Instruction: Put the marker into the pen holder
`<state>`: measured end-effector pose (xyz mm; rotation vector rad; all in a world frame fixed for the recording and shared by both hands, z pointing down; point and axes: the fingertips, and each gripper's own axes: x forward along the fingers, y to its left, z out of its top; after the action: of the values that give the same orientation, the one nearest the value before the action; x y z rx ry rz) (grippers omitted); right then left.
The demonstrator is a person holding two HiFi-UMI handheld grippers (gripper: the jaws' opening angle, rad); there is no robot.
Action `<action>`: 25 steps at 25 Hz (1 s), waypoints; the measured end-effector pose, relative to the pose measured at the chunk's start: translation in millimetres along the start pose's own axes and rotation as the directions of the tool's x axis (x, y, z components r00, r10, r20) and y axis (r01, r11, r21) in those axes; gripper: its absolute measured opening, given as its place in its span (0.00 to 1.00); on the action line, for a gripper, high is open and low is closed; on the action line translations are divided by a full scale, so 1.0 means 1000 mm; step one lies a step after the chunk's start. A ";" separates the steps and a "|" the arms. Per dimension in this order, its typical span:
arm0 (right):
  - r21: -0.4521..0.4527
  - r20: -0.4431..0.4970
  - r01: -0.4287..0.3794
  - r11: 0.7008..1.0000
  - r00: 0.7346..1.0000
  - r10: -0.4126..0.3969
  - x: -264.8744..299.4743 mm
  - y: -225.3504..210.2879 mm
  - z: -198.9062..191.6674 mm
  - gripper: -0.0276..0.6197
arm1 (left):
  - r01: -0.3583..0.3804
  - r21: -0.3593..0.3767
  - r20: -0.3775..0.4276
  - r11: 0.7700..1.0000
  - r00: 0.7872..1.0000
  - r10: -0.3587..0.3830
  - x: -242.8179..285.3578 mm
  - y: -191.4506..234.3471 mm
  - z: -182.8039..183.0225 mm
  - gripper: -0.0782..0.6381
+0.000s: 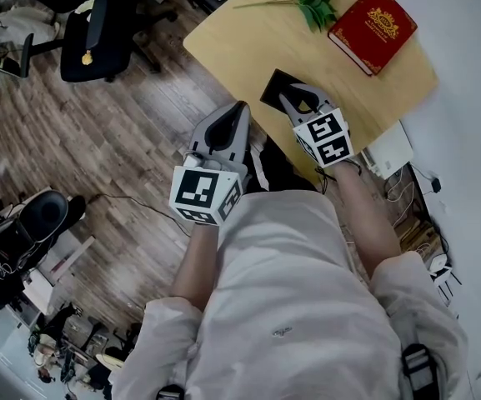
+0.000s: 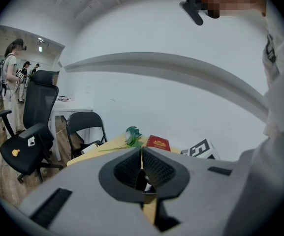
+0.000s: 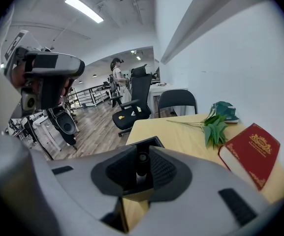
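The black square pen holder (image 1: 275, 86) stands near the front edge of the yellow table (image 1: 248, 40). My right gripper (image 1: 295, 97) hovers just behind the holder and is shut on the marker (image 3: 142, 159). The marker stands upright between the jaws with its black cap up and its white body below. In the right gripper view the pen holder's rim (image 3: 148, 140) shows just past the right gripper (image 3: 142, 154). My left gripper (image 1: 240, 107) hangs off the table's left edge over the floor. The left gripper (image 2: 142, 154) has its jaws closed together, and I see nothing held in them.
A red book (image 1: 373, 17) and a green plant sprig (image 1: 311, 2) lie farther back on the table. A black office chair (image 1: 98, 32) stands on the wooden floor to the left. A white box (image 1: 388, 150) and cables sit beside the table at right.
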<state>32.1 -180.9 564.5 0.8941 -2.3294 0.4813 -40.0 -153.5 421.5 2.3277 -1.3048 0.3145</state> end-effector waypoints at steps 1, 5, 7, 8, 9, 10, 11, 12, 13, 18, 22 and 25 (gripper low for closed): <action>-0.007 0.004 0.003 1.000 1.000 -0.003 0.001 -0.001 0.001 0.16 | -0.001 0.000 0.001 1.000 1.000 0.001 0.000 0.000 0.000 0.12; -0.033 0.011 0.014 0.999 1.000 -0.014 0.004 -0.001 0.002 0.16 | -0.008 0.003 0.003 1.000 1.000 0.008 0.000 0.002 0.000 0.12; -0.052 0.001 0.022 0.998 1.000 -0.022 0.002 -0.002 0.001 0.17 | -0.008 -0.002 0.003 1.000 1.000 0.008 0.001 0.001 -0.001 0.12; -0.065 -0.003 0.032 0.997 0.999 -0.032 0.001 -0.002 0.001 0.17 | -0.006 -0.006 0.003 1.000 1.000 0.006 0.001 0.000 -0.001 0.12; -0.078 -0.004 0.042 0.996 0.999 -0.043 0.001 -0.003 0.001 0.17 | -0.005 -0.007 0.004 1.000 1.000 0.005 -0.001 0.001 -0.001 0.12; -0.088 -0.002 0.052 0.995 0.999 -0.052 0.002 -0.002 0.002 0.17 | -0.005 -0.006 0.005 1.000 1.000 0.005 -0.002 0.002 0.000 0.12; -0.095 0.001 0.059 0.994 0.998 -0.059 0.003 -0.001 0.004 0.17 | -0.006 -0.004 0.005 1.000 1.000 0.006 -0.004 0.004 0.001 0.12; -0.100 0.004 0.066 0.993 0.998 -0.066 0.004 0.000 0.005 0.18 | -0.007 -0.002 0.006 1.000 1.000 0.007 -0.006 0.006 0.002 0.12; -0.105 0.006 0.072 0.992 0.997 -0.072 0.005 -0.001 0.005 0.18 | -0.009 -0.001 0.007 1.000 1.000 0.009 -0.006 0.006 0.002 0.12; -0.135 0.009 0.101 0.986 0.995 -0.101 0.005 -0.004 0.003 0.19 | -0.011 0.000 0.009 1.000 1.000 0.011 -0.008 0.006 0.002 0.12; -0.154 0.010 0.119 0.981 0.993 -0.119 0.004 -0.007 0.002 0.19 | -0.010 0.000 0.010 1.000 1.000 0.010 -0.008 0.005 0.000 0.12; -0.168 0.006 0.136 0.976 0.991 -0.137 0.004 -0.010 0.001 0.20 | -0.009 0.002 0.010 1.000 1.000 0.009 -0.008 0.005 0.001 0.12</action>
<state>36.4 -190.6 567.5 0.9611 -2.2462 0.2259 -48.2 -149.8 418.7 2.3282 -1.3210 0.3072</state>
